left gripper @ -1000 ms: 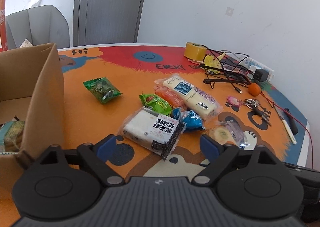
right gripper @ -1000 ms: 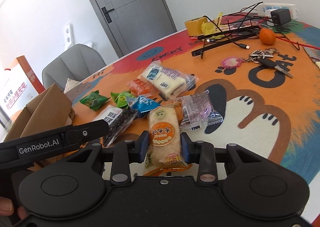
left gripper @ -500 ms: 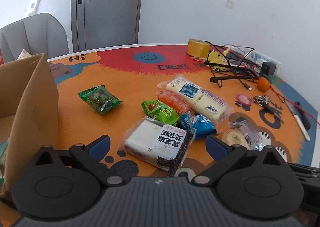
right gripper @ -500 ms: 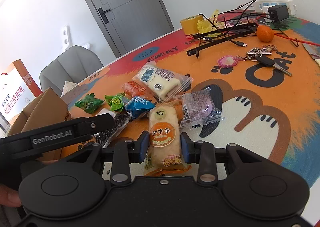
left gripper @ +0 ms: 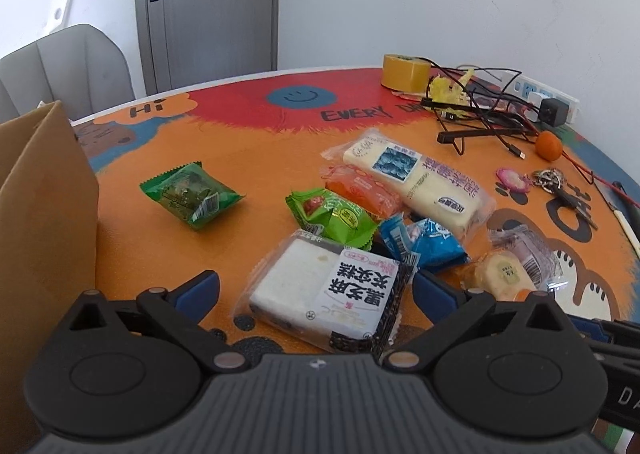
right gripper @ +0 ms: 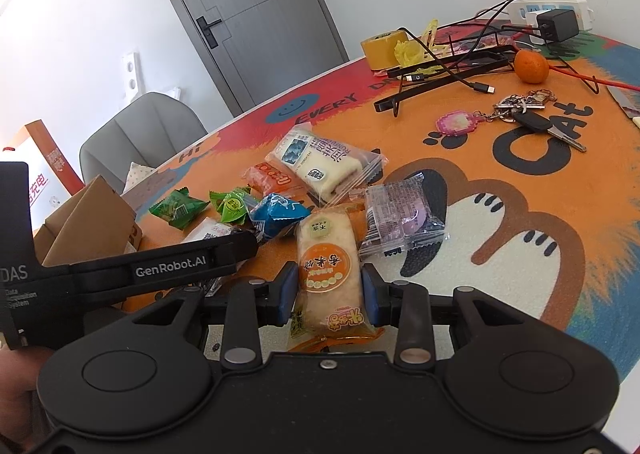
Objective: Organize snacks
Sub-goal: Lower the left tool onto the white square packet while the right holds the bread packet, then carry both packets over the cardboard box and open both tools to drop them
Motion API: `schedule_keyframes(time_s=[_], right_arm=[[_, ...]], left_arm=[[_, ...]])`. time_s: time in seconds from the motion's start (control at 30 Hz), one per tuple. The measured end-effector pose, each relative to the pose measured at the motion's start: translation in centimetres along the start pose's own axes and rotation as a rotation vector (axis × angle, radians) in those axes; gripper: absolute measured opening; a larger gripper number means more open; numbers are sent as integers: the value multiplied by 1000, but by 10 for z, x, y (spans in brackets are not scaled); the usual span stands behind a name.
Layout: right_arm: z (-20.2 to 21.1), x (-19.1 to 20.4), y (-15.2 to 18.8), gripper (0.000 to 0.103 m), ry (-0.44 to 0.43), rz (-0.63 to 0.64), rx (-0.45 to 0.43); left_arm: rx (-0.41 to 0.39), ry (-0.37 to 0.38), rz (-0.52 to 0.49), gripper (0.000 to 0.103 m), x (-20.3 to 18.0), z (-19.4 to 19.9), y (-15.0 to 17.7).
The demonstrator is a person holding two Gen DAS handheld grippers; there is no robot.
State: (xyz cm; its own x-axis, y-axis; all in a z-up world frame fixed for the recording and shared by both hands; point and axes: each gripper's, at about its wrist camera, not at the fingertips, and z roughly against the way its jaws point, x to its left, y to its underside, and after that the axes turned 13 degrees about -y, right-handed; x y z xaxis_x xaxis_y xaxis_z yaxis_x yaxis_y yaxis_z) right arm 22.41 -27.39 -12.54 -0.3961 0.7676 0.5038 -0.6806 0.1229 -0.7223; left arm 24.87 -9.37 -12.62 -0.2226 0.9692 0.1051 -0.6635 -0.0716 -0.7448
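Note:
My left gripper (left gripper: 316, 290) is open, its blue fingers on either side of a black-and-white rice cake pack (left gripper: 328, 294) on the table. My right gripper (right gripper: 329, 292) is shut on an orange-labelled rice cracker pack (right gripper: 328, 266), also seen in the left wrist view (left gripper: 502, 274). Other snacks lie close by: a long white bread pack (left gripper: 412, 178), an orange pack (left gripper: 360, 190), a light green pack (left gripper: 332, 214), a blue pack (left gripper: 424, 242), a dark green pack (left gripper: 190, 194) and a clear purple pack (right gripper: 400, 214). A cardboard box (left gripper: 44, 206) stands at the left.
At the back right of the orange cartoon mat (left gripper: 248, 158) lie a tape roll (left gripper: 404, 72), tangled cables (left gripper: 480, 110), a power strip (left gripper: 540, 94), a small orange fruit (left gripper: 549, 145) and keys (right gripper: 528, 114). A grey chair (left gripper: 68, 66) stands behind the table.
My left gripper has moved right and forward, from the box toward the black-and-white pack, now between its fingers. My right gripper still holds the cracker pack, slightly shifted.

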Motion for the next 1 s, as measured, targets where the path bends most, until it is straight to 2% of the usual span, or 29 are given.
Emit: schedule_keyframes(time_s=[0.1, 0.27, 0.33, 0.43, 0.53, 0.6, 1.0], right_arm=[[-1, 2, 0, 36, 11, 5, 1], [1, 7, 2, 42, 19, 12, 10], [1, 9, 3, 45, 20, 20, 16], [2, 12, 6, 46, 24, 35, 26], [2, 18, 9, 44, 32, 57, 31], [2, 20, 10, 35, 32, 66, 36], [17, 46, 5, 33, -12, 98, -24]], left_arm=[[16, 11, -8, 98, -1, -1, 1], [7, 0, -21, 77, -1, 4, 4], [15, 3, 7, 69, 3, 7, 4], [30, 12, 37, 62, 10, 11, 5], [36, 16, 56, 60, 14, 18, 8], [31, 21, 65, 59, 17, 24, 11], [-47, 57, 103, 59, 33, 72, 10]])
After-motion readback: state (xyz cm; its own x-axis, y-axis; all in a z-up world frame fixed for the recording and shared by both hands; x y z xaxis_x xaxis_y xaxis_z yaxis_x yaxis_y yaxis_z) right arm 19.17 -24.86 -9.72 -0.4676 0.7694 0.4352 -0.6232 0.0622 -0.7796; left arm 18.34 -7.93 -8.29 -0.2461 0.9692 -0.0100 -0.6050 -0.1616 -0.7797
